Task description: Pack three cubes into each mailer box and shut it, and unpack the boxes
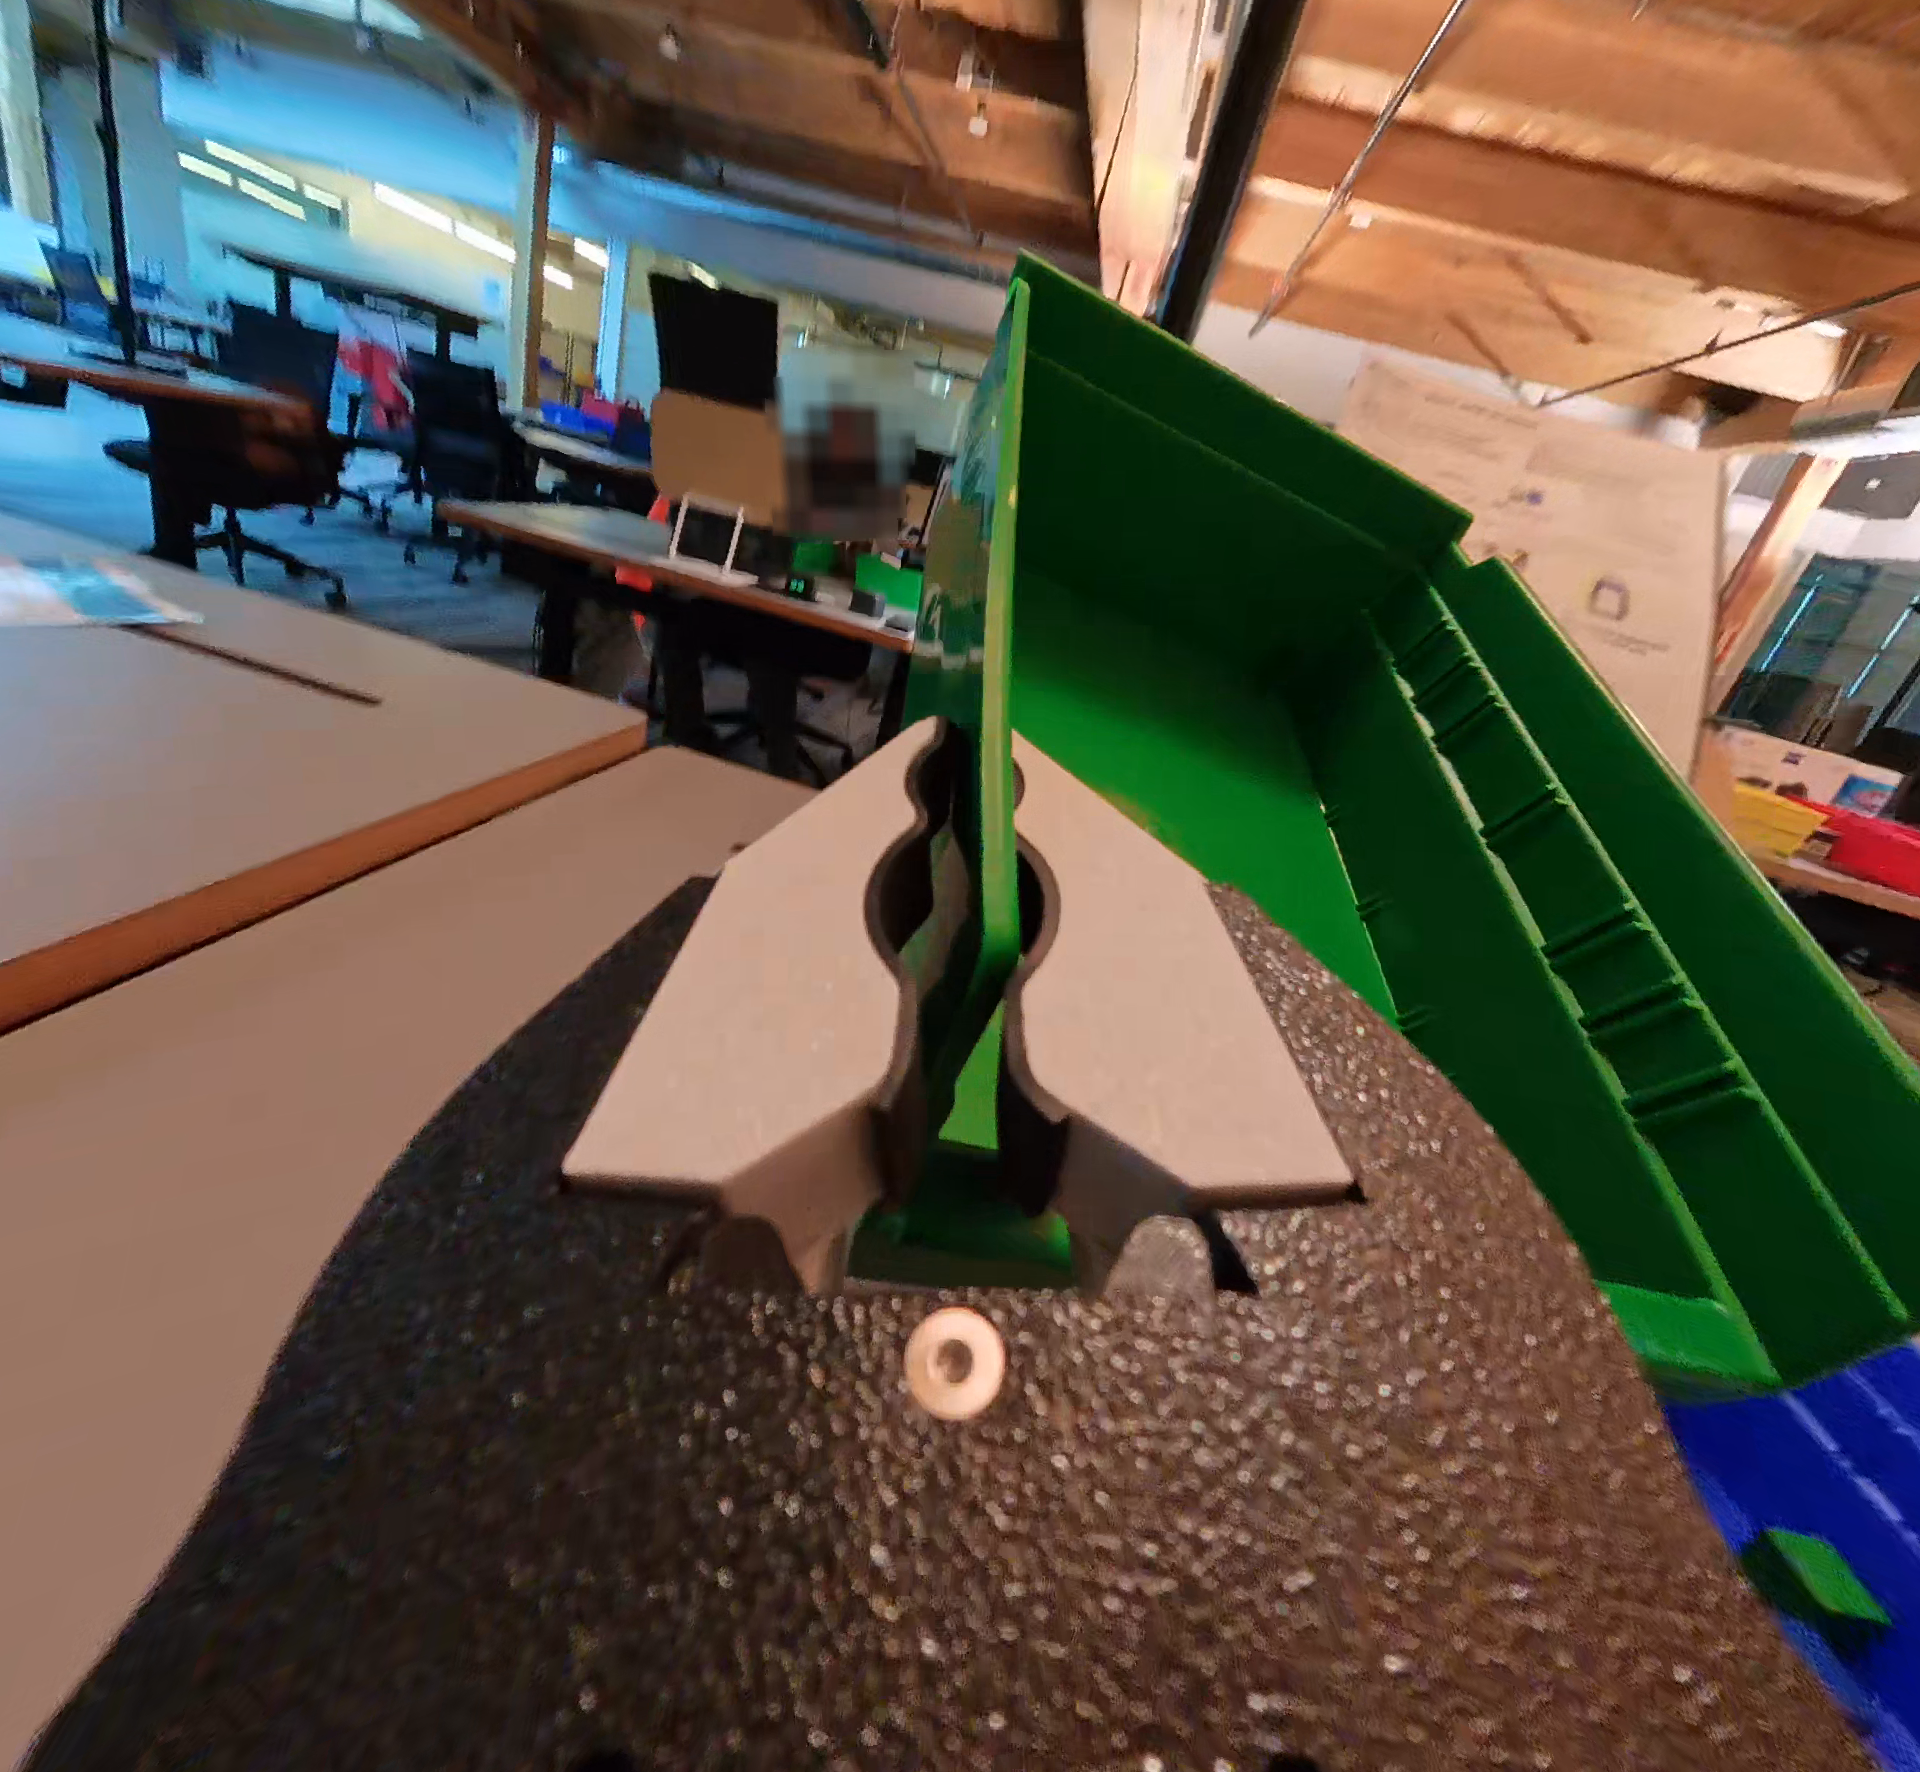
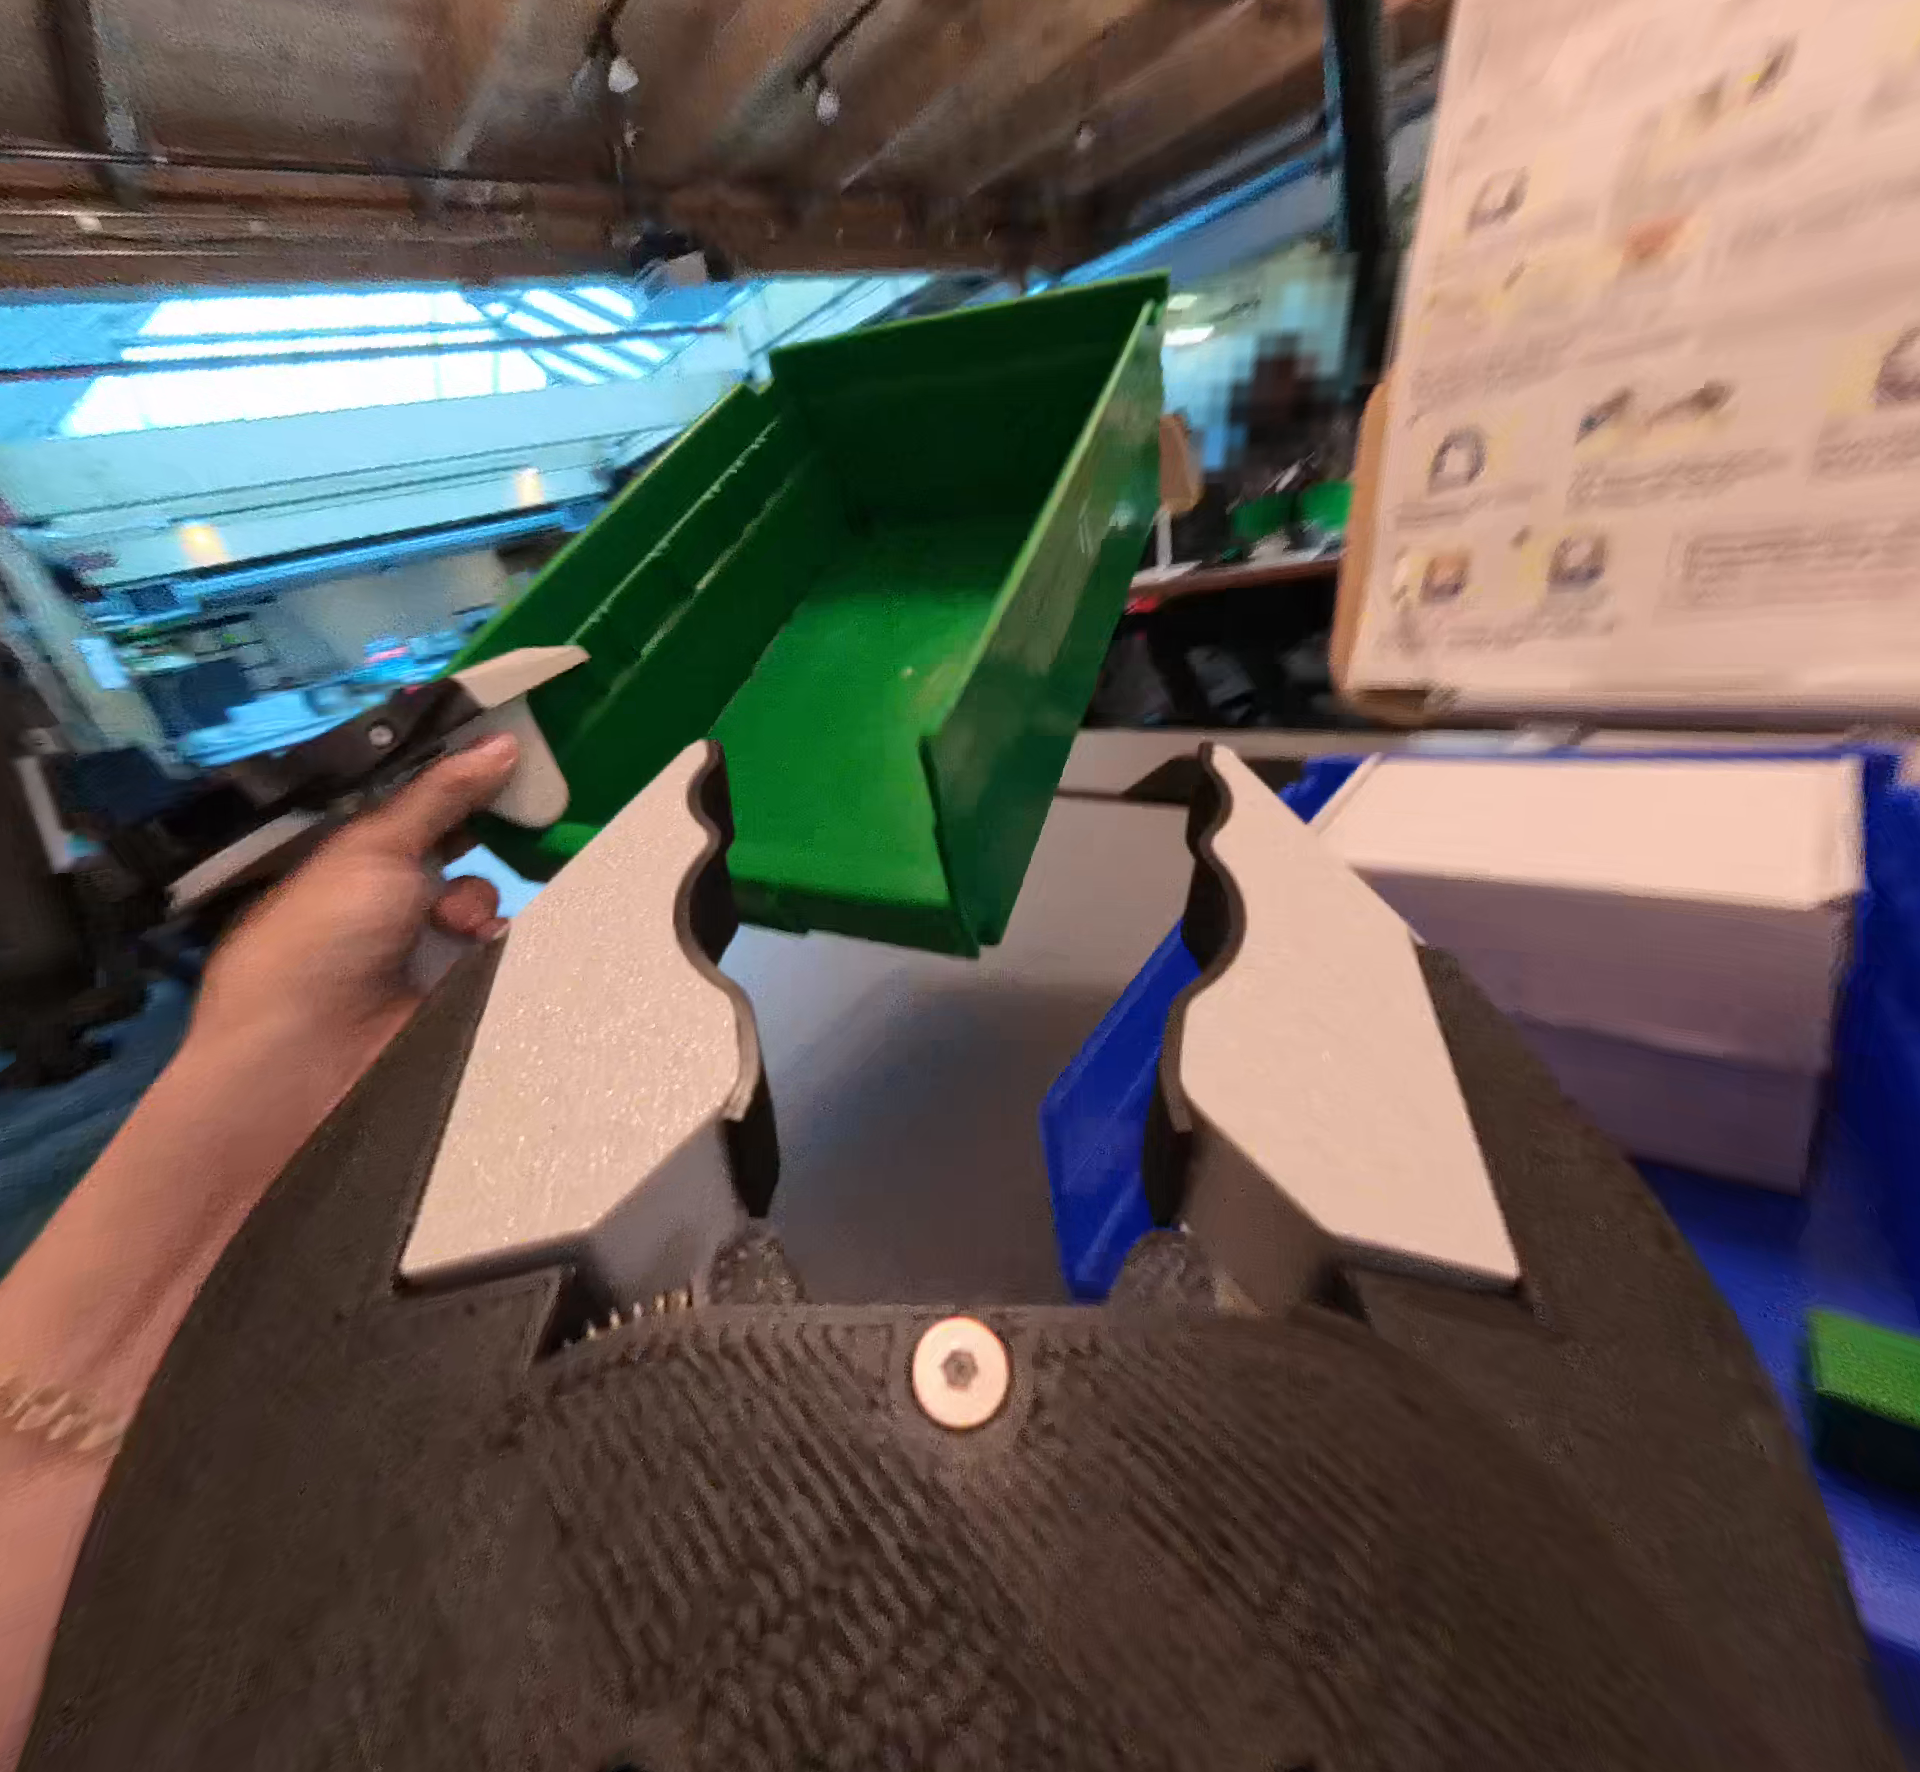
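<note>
My left gripper [image 1: 977, 756] is shut on the side wall of a green plastic bin [image 1: 1195, 662] and holds it tilted in the air. The bin's inside shows empty. In the right wrist view the same green bin [image 2: 862, 600] hangs above the table, with the left gripper [image 2: 520, 725] and a hand [image 2: 353, 901] at its left wall. My right gripper [image 2: 956, 766] is open and empty, below and in front of the bin. Two white mailer boxes [image 2: 1600, 870] are stacked, shut, in a blue bin [image 2: 1101, 1099] at the right. A green cube [image 2: 1860, 1379] lies in the blue bin.
The grey table [image 2: 914, 1099] lies under the green bin. A poster board [image 2: 1662, 320] stands behind the blue bin at the right. The blue bin [image 1: 1829, 1473] and green cube [image 1: 1813, 1587] show at the left view's lower right. Desks and chairs [image 1: 260, 434] stand far off.
</note>
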`<control>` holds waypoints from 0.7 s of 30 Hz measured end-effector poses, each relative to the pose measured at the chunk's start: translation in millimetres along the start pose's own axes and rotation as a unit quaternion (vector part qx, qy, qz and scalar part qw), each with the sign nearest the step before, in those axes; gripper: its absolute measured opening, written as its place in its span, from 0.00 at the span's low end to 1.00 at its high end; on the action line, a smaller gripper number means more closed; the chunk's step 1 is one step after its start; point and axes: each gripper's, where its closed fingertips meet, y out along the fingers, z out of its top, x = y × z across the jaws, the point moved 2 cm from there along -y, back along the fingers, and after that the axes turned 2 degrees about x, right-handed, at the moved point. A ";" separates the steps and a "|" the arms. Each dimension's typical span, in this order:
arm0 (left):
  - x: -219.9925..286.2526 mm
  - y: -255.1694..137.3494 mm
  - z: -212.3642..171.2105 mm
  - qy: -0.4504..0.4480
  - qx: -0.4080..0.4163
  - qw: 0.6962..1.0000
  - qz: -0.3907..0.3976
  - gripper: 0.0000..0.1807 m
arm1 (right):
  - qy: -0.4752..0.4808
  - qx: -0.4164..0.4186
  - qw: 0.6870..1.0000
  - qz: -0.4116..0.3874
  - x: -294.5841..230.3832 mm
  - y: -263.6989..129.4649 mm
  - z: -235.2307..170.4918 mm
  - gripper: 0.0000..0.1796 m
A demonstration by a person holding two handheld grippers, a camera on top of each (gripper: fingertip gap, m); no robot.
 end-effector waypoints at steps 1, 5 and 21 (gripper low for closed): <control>15.4 -2.2 3.2 0.003 0.014 1.000 -0.004 0.00 | -0.025 0.009 0.999 -0.017 2.9 1.8 9.3 0.48; 82.2 -19.2 8.4 0.005 0.060 0.997 -0.048 0.00 | -0.092 -0.012 0.991 -0.094 42.0 12.2 12.5 0.40; 245.4 -61.0 -32.1 0.099 0.102 0.956 -0.257 0.24 | -0.094 0.036 0.953 -0.285 208.3 -69.1 80.7 0.02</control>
